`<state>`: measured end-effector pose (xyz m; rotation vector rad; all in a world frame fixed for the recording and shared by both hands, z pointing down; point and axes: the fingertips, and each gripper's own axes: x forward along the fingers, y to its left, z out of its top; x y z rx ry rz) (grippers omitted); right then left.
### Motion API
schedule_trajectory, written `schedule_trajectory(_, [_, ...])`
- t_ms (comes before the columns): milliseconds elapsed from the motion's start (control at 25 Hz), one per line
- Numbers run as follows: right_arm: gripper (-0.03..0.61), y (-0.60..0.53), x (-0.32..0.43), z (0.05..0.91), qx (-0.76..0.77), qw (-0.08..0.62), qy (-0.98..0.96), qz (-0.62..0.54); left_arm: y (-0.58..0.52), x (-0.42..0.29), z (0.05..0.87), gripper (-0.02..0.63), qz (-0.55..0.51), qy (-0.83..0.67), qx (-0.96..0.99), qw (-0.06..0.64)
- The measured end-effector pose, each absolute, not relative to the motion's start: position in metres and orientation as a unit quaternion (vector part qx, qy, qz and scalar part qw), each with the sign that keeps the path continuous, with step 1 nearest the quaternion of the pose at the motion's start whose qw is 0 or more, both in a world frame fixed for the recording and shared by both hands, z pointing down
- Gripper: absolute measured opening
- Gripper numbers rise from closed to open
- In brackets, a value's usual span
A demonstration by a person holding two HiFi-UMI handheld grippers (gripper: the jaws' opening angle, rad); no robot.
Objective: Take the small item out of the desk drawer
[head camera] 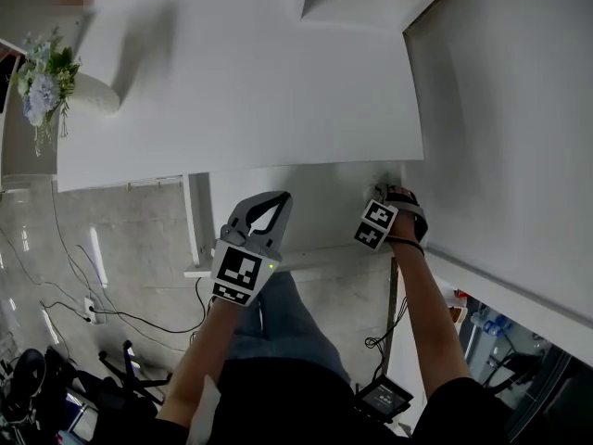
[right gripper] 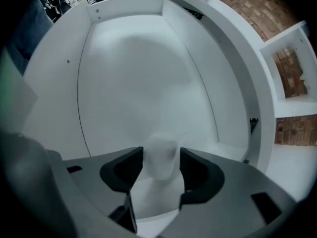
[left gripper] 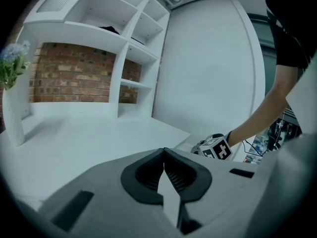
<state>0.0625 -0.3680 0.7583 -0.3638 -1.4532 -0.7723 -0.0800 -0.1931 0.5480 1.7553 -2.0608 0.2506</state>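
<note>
The desk drawer stands pulled out under the white desk top. My right gripper reaches into it; in the head view only its marker cube and the gloved hand show. A small white, blurred, cup-like item stands on the drawer floor between the right jaws, which are spread wide with a thin gap beside the item. My left gripper hangs over the drawer's front left, shut and holding nothing, its pads meeting at the tip.
A white vase of flowers stands at the desk's left end. White shelves against a brick wall rise behind the desk. A tall white panel bounds the right side. Cables trail on the floor below.
</note>
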Motion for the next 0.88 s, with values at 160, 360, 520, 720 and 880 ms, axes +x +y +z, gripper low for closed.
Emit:
schedule_trajectory(160, [0.219,-0.372,0.064,0.771,-0.174,0.681,-0.625,-0.339,-0.19,-0.079,0.55,0.009,0.091,-0.743,0.628,0.212])
schedule_trajectory(360, [0.175,-0.372,0.068,0.776,-0.181,0.687,-0.617,-0.339,-0.187,-0.08,0.551,0.009,0.092,-0.745,0.625,0.214])
schedule_trajectory(520, [0.164,-0.363,0.063,0.771,-0.184,0.672,-0.632,-0.339,-0.185,-0.081,0.552,0.009,0.093,-0.745,0.624,0.216])
schedule_trajectory(720, [0.164,-0.35,0.044,0.741,-0.159,0.631,-0.692,-0.312,-0.189,-0.086,0.548,0.009,0.097,-0.744,0.629,0.205])
schedule_trajectory(880, [0.164,-0.337,0.022,0.689,-0.123,0.565,-0.778,-0.247,-0.193,-0.101,0.534,0.009,0.1,-0.749,0.628,0.187])
